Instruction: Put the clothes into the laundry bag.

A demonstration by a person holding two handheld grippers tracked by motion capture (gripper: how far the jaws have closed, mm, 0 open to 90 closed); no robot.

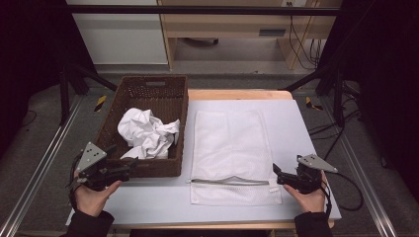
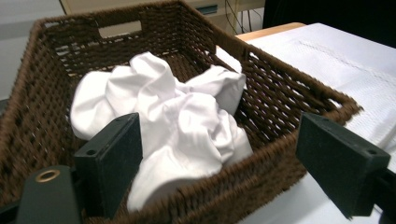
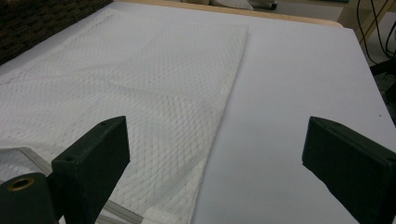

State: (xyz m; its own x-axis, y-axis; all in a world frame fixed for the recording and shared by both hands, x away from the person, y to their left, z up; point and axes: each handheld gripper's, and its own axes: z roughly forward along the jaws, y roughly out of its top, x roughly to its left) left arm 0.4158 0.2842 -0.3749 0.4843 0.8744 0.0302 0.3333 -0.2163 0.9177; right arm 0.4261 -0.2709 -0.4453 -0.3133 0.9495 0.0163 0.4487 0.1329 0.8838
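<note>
We are at the start of loading laundry: our left gripper (image 1: 129,168), jaws spread wide and holding nothing, hovers at the near rim of a brown wicker basket (image 1: 111,118) where a crumpled white cloth (image 1: 147,133) lies, while our right gripper (image 1: 276,174), equally released, waits just beside the zipper end of a flat white mesh bag (image 1: 231,143). Next, we judge, the left must dip over the rim and pinch the cloth. Both things sit on 1 pale table (image 1: 306,143), with 2 cabinets and cables beyond.
</note>
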